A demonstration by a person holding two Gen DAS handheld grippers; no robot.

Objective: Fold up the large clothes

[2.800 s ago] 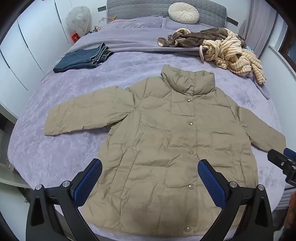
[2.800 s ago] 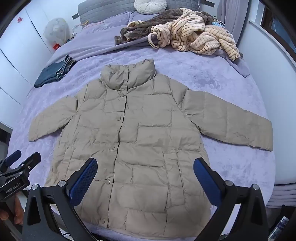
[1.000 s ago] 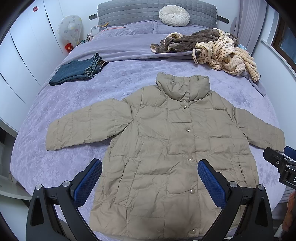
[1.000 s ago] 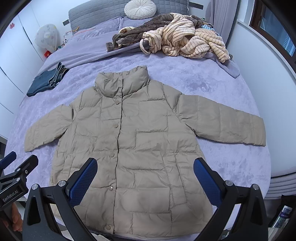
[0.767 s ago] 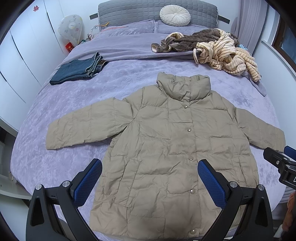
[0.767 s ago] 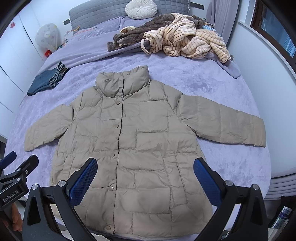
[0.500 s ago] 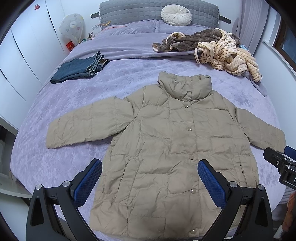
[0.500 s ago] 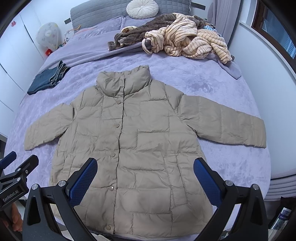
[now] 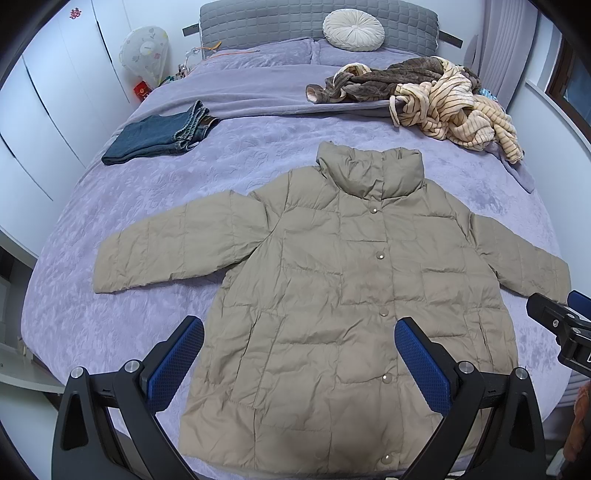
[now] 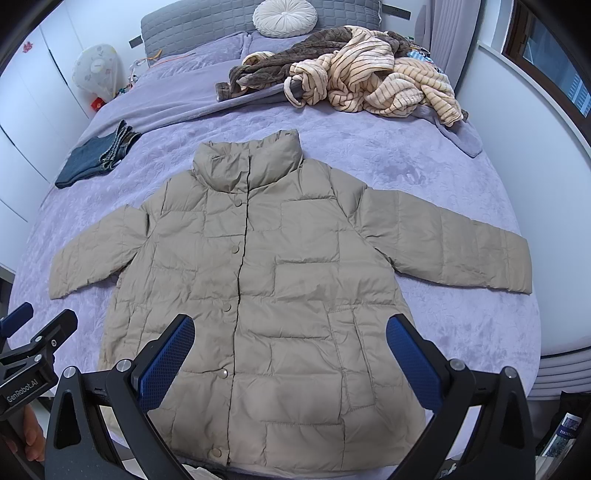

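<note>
A tan puffer jacket (image 9: 354, 295) lies flat and face up on the purple bed, buttoned, collar toward the headboard, both sleeves spread out sideways. It also shows in the right wrist view (image 10: 280, 280). My left gripper (image 9: 299, 354) is open and empty, held above the jacket's lower left part. My right gripper (image 10: 290, 350) is open and empty, held above the jacket's lower hem. Each gripper shows at the edge of the other's view, the right one (image 9: 561, 328) and the left one (image 10: 33, 343).
Folded blue jeans (image 9: 162, 133) lie at the bed's far left. A heap of striped cream and brown clothes (image 9: 436, 96) lies at the far right near a round white cushion (image 9: 352, 29). White wardrobes stand left; a wall and window stand right.
Both grippers have drawn back and risen slightly from the bed, so the jacket sits a bit farther off. The jacket itself has not moved. Both grippers stay open.
</note>
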